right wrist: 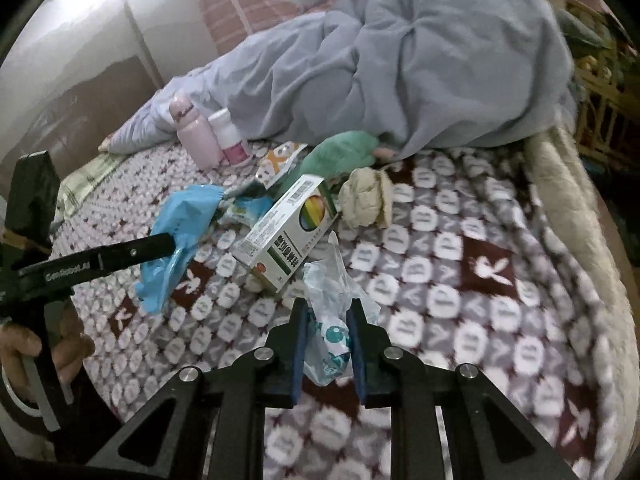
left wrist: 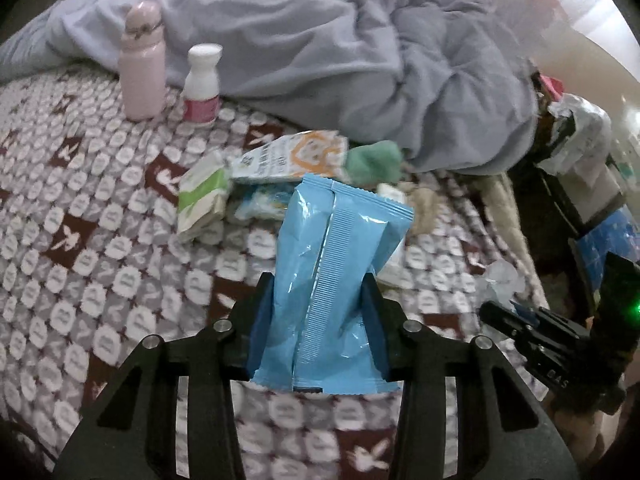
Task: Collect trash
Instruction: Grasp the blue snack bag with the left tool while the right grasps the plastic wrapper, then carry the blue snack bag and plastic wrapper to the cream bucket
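In the left wrist view my left gripper (left wrist: 318, 284) is shut on a light blue foil wrapper (left wrist: 340, 240), which stands up between the blue pads above the patterned bedspread (left wrist: 80, 220). The right wrist view has my right gripper (right wrist: 328, 306) shut on a crumpled clear plastic wrapper (right wrist: 328, 280) with teal print. More litter lies ahead: a white medicine box (right wrist: 288, 232), a green-and-white packet (left wrist: 202, 200) and an orange-and-white packet (left wrist: 296, 156). Each view also catches the other tool: the left gripper (right wrist: 160, 246) with its blue wrapper (right wrist: 180, 232), and the right gripper (left wrist: 492, 312).
A pink bottle (left wrist: 142, 64) and a white bottle (left wrist: 202, 84) stand by the rumpled grey duvet (left wrist: 320, 60). A green cloth (left wrist: 374, 162) and a beige crumpled lump (right wrist: 366, 196) lie near the litter. The bed's edge (right wrist: 568, 184) runs along the right. A person's hand (right wrist: 24, 344) grips the left tool.
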A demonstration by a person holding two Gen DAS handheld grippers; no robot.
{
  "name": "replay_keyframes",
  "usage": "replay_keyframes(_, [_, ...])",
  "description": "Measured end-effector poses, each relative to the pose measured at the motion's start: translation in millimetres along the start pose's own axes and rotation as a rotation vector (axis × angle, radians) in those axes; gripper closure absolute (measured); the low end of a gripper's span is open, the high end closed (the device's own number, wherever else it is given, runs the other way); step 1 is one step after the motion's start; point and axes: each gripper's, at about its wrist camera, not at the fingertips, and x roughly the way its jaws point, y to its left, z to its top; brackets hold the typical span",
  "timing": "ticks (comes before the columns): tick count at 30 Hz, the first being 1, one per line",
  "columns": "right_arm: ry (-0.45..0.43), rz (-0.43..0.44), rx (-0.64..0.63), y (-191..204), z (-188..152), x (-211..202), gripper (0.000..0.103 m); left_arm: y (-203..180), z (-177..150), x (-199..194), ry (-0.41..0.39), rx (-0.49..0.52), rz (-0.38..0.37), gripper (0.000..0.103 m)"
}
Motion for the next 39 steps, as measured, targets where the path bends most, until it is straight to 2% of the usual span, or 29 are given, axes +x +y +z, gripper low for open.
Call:
replay_keyframes(14, [-0.054,-0.073,0.022,-21.5,-18.9,-56.5,0.084,-84.1,-19.8,-2.5,-0.010,0.123,-0.018,0.063])
replay_keyframes(39, [-0.114,-0.257,0.180,-118.2,-59.4,-135.8,0.084,-221.8,-41.8,30.0,0.025,0.329,-0.099,0.063])
